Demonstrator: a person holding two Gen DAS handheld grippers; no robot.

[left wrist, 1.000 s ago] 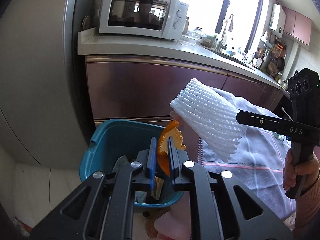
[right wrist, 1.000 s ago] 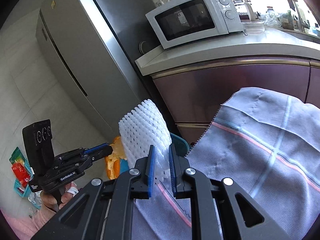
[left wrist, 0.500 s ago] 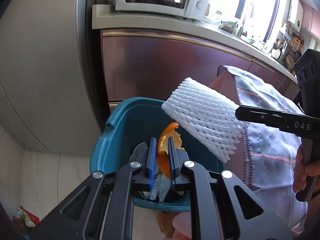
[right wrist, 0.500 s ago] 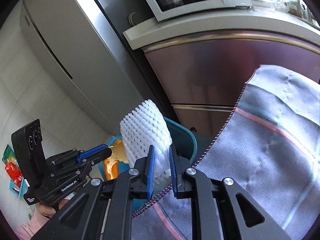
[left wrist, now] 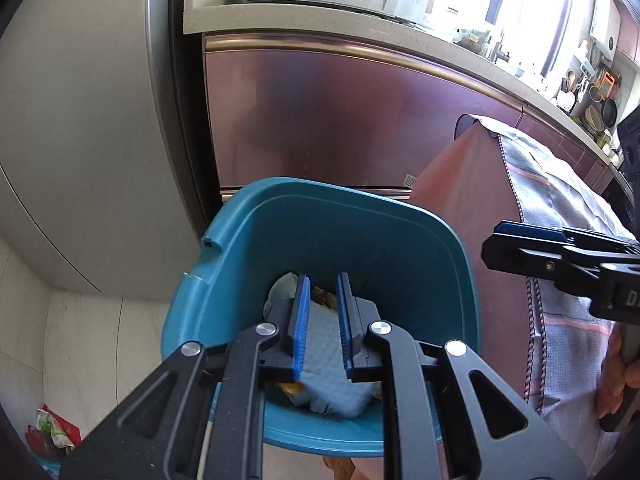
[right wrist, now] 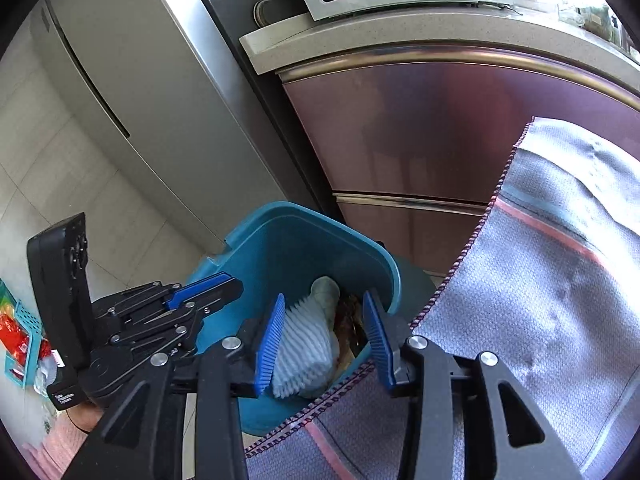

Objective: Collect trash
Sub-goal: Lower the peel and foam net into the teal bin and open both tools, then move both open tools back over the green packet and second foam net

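Kitchen floor bin (right wrist: 384,264) — foam net (right wrist: 304,344) inside, below right hand-held gripper (right wrist: 326,340).

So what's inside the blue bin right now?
Inside the blue bin lies the white foam net on top, a pale crumpled wad behind it and brownish scraps beside it. The net covers whatever is beneath, and the bin's floor is hidden.

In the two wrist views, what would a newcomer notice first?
First comes the teal bin on the floor before the steel cabinet, with the white foam net lying inside among other trash. Next come the two tongs above it: the right tongs, whose jaws have just been opening, stand apart and empty, and the left tongs hold nothing either. A grey striped cloth hangs at the right.
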